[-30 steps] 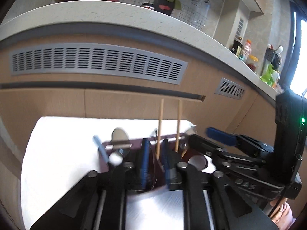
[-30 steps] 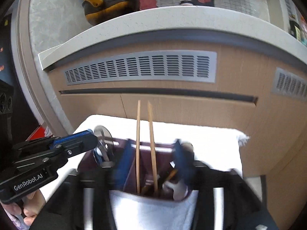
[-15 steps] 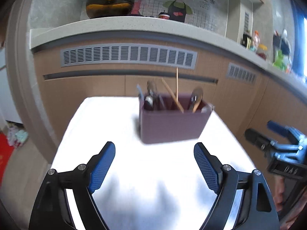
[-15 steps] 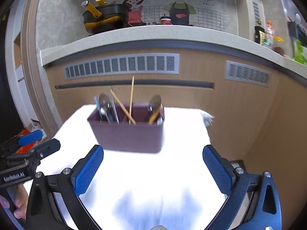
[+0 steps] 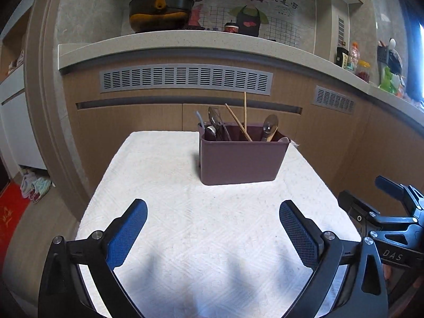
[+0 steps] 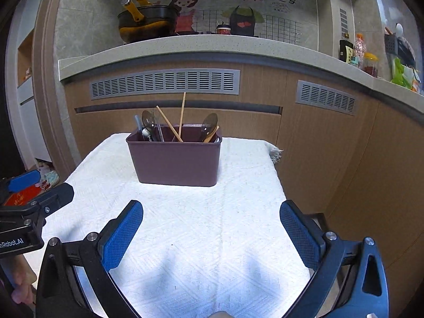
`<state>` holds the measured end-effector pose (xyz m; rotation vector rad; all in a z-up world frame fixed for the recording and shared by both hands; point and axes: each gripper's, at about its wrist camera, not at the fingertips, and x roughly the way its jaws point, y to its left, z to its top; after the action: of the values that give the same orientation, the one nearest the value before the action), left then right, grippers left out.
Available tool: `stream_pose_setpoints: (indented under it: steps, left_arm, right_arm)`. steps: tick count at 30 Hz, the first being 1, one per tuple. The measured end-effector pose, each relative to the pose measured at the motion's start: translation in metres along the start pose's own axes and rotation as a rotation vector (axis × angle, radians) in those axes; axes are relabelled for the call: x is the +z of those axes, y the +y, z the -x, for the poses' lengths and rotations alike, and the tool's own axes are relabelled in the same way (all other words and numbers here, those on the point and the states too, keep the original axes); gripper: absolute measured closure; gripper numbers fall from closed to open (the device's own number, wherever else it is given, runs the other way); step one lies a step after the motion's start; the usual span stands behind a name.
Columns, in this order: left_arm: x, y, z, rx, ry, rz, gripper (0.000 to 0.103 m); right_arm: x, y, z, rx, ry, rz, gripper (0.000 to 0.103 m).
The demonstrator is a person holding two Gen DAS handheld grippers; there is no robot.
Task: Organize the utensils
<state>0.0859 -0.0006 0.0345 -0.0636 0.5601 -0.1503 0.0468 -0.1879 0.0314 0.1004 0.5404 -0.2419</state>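
Since a second ago both tongs have pulled back from the utensil holder (image 5: 242, 156), where they were close over the chopsticks (image 5: 245, 114), and their jaws have spread. The left gripper (image 5: 213, 218) is opening now, its blue pads (image 5: 127, 234) wide apart with nothing between them, only the white cloth (image 5: 169, 185) below. The right gripper (image 6: 212, 217) stands fully open and empty as well, over the same cloth.

The holder, a dark purple box, stands upright on the far part of the cloth, well apart from both grippers. Inside it, two wooden chopsticks stand in the middle, one upright and one leaning. Metal spoons (image 6: 149, 127) are at its left end, and a spoon with a wooden handle (image 6: 209, 128) at its right end.

Behind the table is a wooden cabinet front with grey vents (image 6: 165, 83), and above it a stone counter (image 5: 169, 45) with a black and yellow pot (image 5: 160, 13).
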Motion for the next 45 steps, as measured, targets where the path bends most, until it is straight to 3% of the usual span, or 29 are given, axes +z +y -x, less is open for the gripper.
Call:
stream_pose_setpoints:
  steps: [45]
  left_arm:
    - [-0.0021,-0.0042,-0.0030,0.005,0.033,-0.034,0.003]
  right_arm:
    - [0.0003,-0.0039,0.0025,0.010,0.001,0.009,0.000]
